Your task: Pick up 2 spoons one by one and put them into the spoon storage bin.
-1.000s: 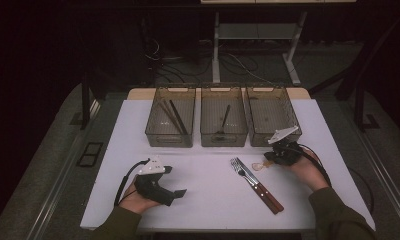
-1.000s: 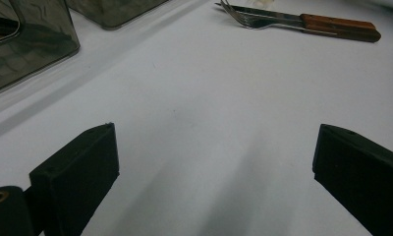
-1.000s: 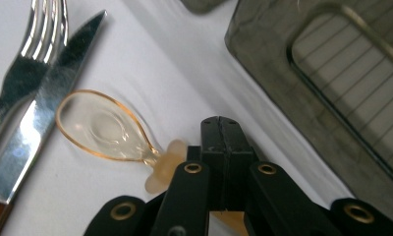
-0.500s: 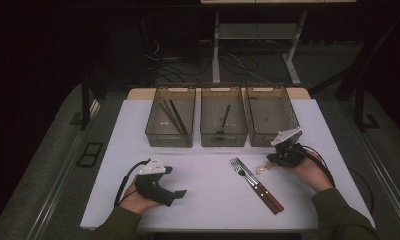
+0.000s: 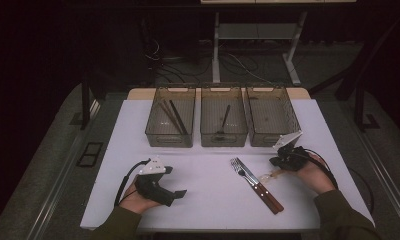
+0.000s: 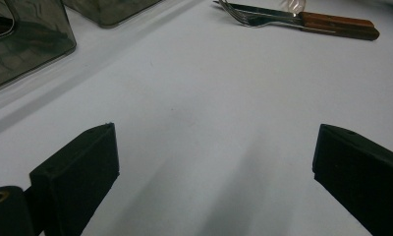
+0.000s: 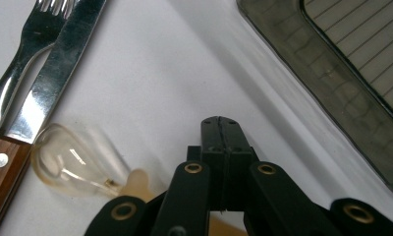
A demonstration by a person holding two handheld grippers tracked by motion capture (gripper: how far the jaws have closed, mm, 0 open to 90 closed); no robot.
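Note:
A fork (image 5: 242,171) and a wooden-handled knife (image 5: 262,189) lie side by side on the white table (image 5: 208,170), right of centre. A clear plastic spoon (image 5: 269,175) rests just beside them. My right gripper (image 5: 274,161) sits over the spoon's handle end. In the right gripper view its jaws are pressed together (image 7: 220,132) with nothing between the tips. The spoon's bowl (image 7: 71,164) lies to their left, touching the knife (image 7: 52,83) next to the fork (image 7: 17,64). My left gripper (image 5: 177,193) rests at the front left, jaws wide apart (image 6: 214,162) over bare table.
Three smoky plastic bins stand in a row at the back. The left bin (image 5: 169,141) holds dark sticks and the middle bin (image 5: 223,141) holds a dark utensil. The right bin (image 5: 266,141) stands just beyond my right gripper. The table's front edge runs close to both hands.
My right gripper has shifted slightly toward the front edge, away from the right bin. The left gripper has stayed put.

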